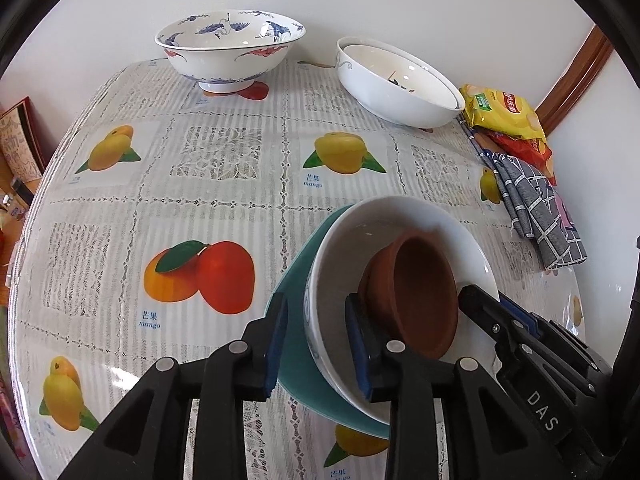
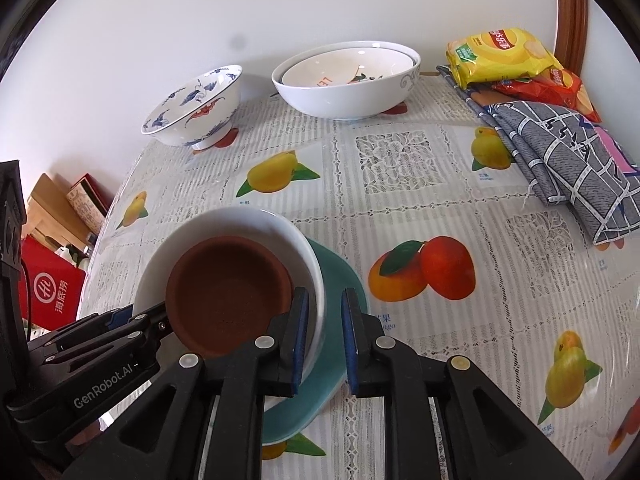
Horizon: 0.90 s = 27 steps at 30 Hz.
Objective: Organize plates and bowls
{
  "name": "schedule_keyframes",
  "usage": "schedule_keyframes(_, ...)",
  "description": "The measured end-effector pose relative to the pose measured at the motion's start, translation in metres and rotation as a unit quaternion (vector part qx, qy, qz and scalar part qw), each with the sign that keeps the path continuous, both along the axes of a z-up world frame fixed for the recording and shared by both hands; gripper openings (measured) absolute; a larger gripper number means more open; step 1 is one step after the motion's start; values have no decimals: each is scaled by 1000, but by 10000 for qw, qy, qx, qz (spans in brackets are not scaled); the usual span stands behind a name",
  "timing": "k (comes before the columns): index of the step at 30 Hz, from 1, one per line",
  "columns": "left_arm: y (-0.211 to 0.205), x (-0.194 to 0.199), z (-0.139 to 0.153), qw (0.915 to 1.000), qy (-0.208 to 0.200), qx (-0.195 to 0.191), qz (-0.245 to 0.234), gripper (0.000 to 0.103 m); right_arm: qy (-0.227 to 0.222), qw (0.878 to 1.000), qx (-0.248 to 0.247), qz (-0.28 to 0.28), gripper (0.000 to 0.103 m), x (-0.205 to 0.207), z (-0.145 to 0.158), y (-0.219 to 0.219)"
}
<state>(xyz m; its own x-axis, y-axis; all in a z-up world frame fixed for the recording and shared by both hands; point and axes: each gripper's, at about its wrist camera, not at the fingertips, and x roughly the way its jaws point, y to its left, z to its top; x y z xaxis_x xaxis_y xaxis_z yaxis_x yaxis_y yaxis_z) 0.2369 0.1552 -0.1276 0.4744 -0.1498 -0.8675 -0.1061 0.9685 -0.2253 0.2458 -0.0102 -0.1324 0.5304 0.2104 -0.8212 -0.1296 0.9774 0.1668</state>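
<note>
Both tools, left and right, jaws parted astride white bowl rim, brown dish inside.

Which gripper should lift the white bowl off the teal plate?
Right, probably. The right gripper already straddles the white bowl wall with a narrow gap, one finger inside and one outside above the teal plate. The left gripper also straddles the rim, but stands wider open.
</note>
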Motion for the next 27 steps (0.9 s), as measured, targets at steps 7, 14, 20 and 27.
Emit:
schedule_keyframes(7, -2, -16, 14, 9999, -115, 38, 30, 33, -75, 10000, 7, 36, 20, -14, 8, -1)
schedule_keyframes(14, -17, -45, 35, 9991, -361, 205, -17, 42, -220, 9997, -56, 135, 35, -43, 22, -9)
schedule_keyframes(20, -39, -76, 55, 9974, -646, 325, -61, 51, -564, 9981, -235, -60, 54, -75, 46, -33)
schedule_keyframes(27, -72, -116, 77, 9935, -1006, 516, -128, 60, -778, 9953, -433, -380, 61, -109, 71, -69)
